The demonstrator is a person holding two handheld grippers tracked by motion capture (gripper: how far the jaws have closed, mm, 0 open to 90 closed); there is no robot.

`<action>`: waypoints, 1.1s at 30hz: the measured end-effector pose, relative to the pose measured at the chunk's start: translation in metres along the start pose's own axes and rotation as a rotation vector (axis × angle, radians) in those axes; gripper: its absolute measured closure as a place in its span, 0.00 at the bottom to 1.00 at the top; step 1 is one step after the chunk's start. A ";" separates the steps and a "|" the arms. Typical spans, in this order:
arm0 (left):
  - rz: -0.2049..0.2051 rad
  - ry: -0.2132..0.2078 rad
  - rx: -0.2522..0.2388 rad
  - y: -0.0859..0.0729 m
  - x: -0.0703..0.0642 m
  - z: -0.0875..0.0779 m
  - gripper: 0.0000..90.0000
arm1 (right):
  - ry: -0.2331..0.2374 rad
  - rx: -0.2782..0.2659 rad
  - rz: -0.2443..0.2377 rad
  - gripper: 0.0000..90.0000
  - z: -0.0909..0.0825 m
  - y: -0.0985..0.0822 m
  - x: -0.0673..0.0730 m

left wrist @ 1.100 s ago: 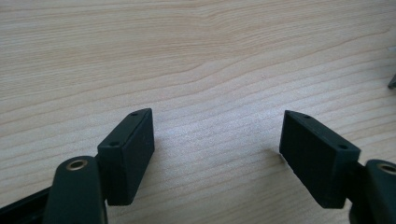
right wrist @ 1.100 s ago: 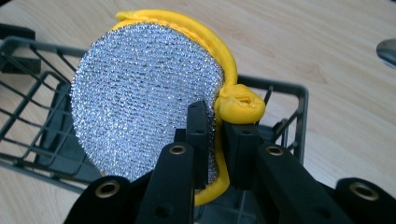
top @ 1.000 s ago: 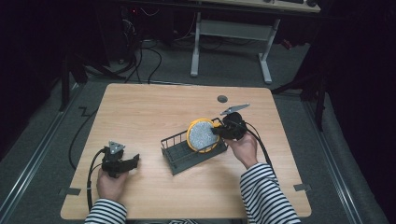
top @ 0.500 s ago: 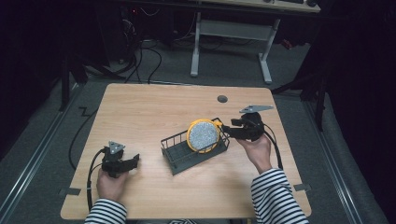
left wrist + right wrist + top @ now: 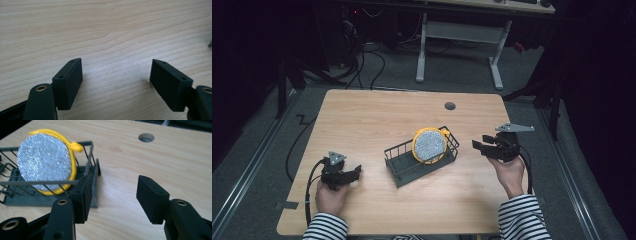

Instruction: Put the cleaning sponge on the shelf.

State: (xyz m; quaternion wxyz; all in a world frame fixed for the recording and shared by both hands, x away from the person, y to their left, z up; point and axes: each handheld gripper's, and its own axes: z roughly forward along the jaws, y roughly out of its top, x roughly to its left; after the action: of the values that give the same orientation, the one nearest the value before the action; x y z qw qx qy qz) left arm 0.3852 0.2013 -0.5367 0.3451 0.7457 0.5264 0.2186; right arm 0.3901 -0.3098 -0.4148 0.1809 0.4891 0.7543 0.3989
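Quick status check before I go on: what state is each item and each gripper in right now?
Round yellow-rimmed pad: standing on edge inside the rack, leaning on its right end.
Wire rack: upright on the table, holding the pad.
Left gripper: open, empty, over bare wood.
Right gripper: open, empty, beside the rack.

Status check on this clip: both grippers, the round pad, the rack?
Left gripper open, jaws on bare table. Right gripper open, beside wire rack, apart from it. Yellow-rimmed silver pad upright in rack. Nothing in the way.
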 end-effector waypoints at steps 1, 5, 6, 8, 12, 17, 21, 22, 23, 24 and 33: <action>0.000 0.000 0.000 0.000 0.000 0.000 0.30 | -0.006 0.005 0.004 0.52 -0.001 -0.003 -0.001; 0.004 0.002 0.002 0.000 0.000 0.000 0.30 | -0.019 0.007 0.020 0.52 -0.002 -0.017 -0.006; 0.005 0.001 0.003 0.000 0.000 0.000 0.30 | -0.019 0.002 0.026 0.51 -0.003 -0.023 -0.007; 0.005 0.001 0.004 0.000 -0.001 0.000 0.30 | -0.028 0.008 0.025 0.51 -0.002 -0.031 -0.008; 0.005 0.000 0.004 0.000 -0.001 0.000 0.30 | -0.028 0.005 0.038 0.51 0.001 -0.045 -0.011; 0.008 0.005 0.005 0.000 -0.001 0.000 0.30 | -0.055 0.014 0.053 0.49 0.007 -0.068 -0.012; 0.008 0.004 0.004 0.000 -0.001 0.000 0.30 | -0.116 0.016 0.051 0.47 0.011 -0.086 -0.013; 0.006 0.002 0.004 0.000 -0.001 0.000 0.30 | -0.129 0.018 0.052 0.47 0.011 -0.091 -0.013; 0.004 0.000 0.003 0.000 -0.001 0.000 0.30 | -0.141 0.022 0.058 0.47 0.013 -0.096 -0.013; 0.002 -0.001 0.002 0.000 0.000 0.000 0.30 | -0.157 0.029 0.061 0.47 0.015 -0.104 -0.014; -0.001 -0.004 0.000 0.000 0.000 -0.001 0.30 | -0.230 0.074 0.011 0.42 0.026 -0.126 -0.009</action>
State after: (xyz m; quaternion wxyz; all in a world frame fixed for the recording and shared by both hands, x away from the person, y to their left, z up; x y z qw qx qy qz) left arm 0.3845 0.2015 -0.5367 0.3462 0.7459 0.5260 0.2171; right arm 0.3371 -0.3326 -0.5300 0.2458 0.5422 0.7400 0.3131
